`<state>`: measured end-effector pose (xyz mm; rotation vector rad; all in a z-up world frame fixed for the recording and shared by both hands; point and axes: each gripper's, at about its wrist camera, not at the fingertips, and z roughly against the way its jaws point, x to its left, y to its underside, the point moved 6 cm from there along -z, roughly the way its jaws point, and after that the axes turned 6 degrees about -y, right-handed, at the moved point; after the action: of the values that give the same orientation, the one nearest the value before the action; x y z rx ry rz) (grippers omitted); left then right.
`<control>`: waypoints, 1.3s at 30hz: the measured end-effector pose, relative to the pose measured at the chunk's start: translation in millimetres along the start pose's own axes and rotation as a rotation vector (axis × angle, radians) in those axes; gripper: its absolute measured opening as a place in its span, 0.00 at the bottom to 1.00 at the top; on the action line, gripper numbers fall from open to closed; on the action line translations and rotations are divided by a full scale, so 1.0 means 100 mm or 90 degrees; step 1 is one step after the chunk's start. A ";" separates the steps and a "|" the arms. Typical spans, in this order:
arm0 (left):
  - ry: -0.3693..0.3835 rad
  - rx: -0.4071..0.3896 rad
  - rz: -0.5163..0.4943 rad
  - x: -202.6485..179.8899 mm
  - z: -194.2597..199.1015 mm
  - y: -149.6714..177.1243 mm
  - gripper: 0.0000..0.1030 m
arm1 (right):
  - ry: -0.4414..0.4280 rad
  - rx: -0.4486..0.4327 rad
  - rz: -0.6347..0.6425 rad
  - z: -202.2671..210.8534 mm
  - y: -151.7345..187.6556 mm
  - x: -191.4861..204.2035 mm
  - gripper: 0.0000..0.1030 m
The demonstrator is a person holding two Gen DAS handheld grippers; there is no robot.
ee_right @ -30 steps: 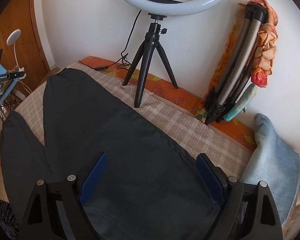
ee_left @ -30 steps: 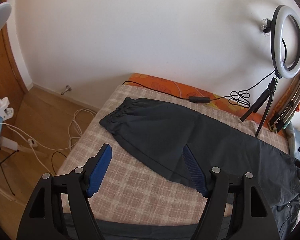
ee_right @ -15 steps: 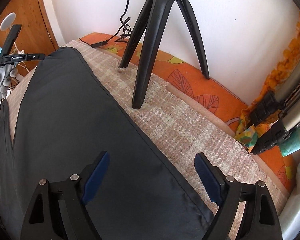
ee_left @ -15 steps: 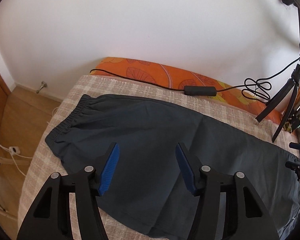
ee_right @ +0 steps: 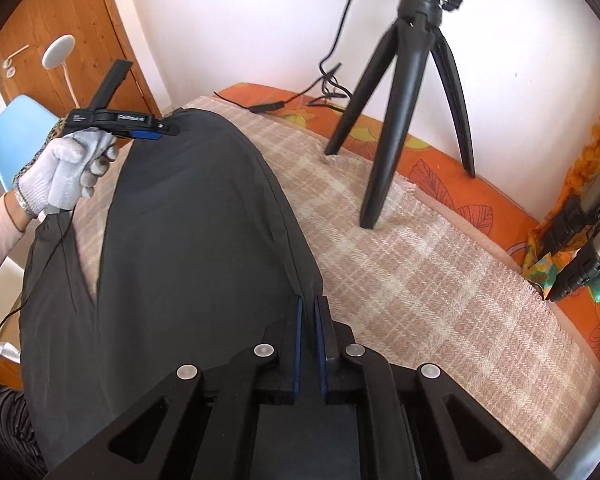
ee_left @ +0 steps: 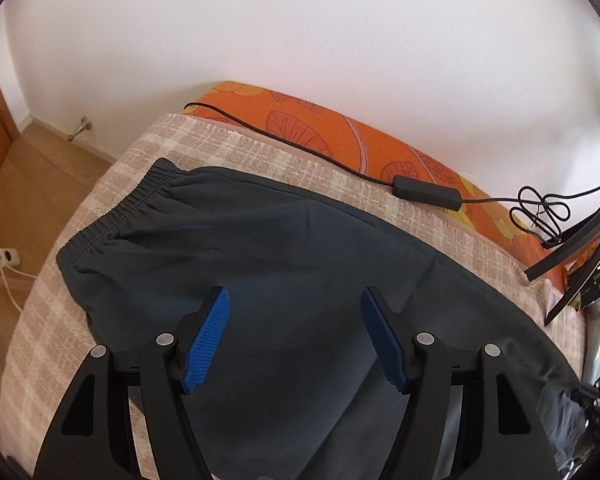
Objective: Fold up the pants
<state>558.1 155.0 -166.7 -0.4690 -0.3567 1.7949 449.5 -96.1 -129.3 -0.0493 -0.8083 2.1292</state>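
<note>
Dark grey pants (ee_left: 284, 248) lie spread on a beige plaid blanket (ee_left: 52, 312), one leg's elastic cuff (ee_left: 120, 216) at the left. My left gripper (ee_left: 294, 336) is open, its blue pads above the cloth, holding nothing. In the right wrist view the pants (ee_right: 188, 240) run away to the left. My right gripper (ee_right: 308, 308) is shut on the far side edge of the pants near the waist end. The left gripper (ee_right: 168, 130) shows there too, held in a white-gloved hand over the far leg.
A black tripod (ee_right: 404, 92) stands on the blanket by the wall, its cable and inline switch (ee_left: 426, 192) along the orange mattress edge (ee_left: 308, 128). Folded stands (ee_right: 580, 232) lean at the right. Wooden floor (ee_left: 32, 184), a blue chair (ee_right: 16, 136) and a door are at the left.
My right gripper has closed on the pants' edge. My left gripper has moved forward over the leg, still open.
</note>
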 end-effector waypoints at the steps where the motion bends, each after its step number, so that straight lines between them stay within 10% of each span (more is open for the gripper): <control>1: 0.002 -0.002 0.009 -0.01 0.01 -0.04 0.66 | -0.005 -0.010 0.009 0.07 0.03 0.11 0.03; 10: 0.041 0.023 0.097 -0.02 -0.09 -0.23 0.73 | -0.056 0.030 0.106 0.05 0.42 0.92 0.00; 18: -0.008 0.047 0.130 0.03 -0.38 -0.29 0.72 | -0.029 0.016 0.108 0.07 0.37 0.78 0.03; 22: -0.067 -0.004 0.105 0.01 -0.39 -0.28 0.42 | 0.033 0.008 0.104 0.10 0.30 0.56 0.66; 24: -0.086 -0.025 0.095 0.03 -0.39 -0.27 0.10 | 0.046 0.023 0.112 0.07 0.29 0.48 0.73; 27: -0.051 -0.036 0.114 0.13 -0.37 -0.26 0.04 | 0.062 0.060 0.122 -0.04 0.31 0.38 0.75; 34: -0.021 -0.080 0.119 0.20 -0.12 -0.28 0.01 | 0.120 0.143 0.166 -0.32 0.50 0.24 0.71; 39: -0.008 -0.113 0.113 0.22 0.14 -0.33 0.01 | 0.094 0.145 0.112 -0.31 0.46 0.13 0.14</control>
<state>574.1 184.6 -141.9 -0.6303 -0.4982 1.9469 418.1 -91.0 -176.7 -0.1605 -0.4880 2.3395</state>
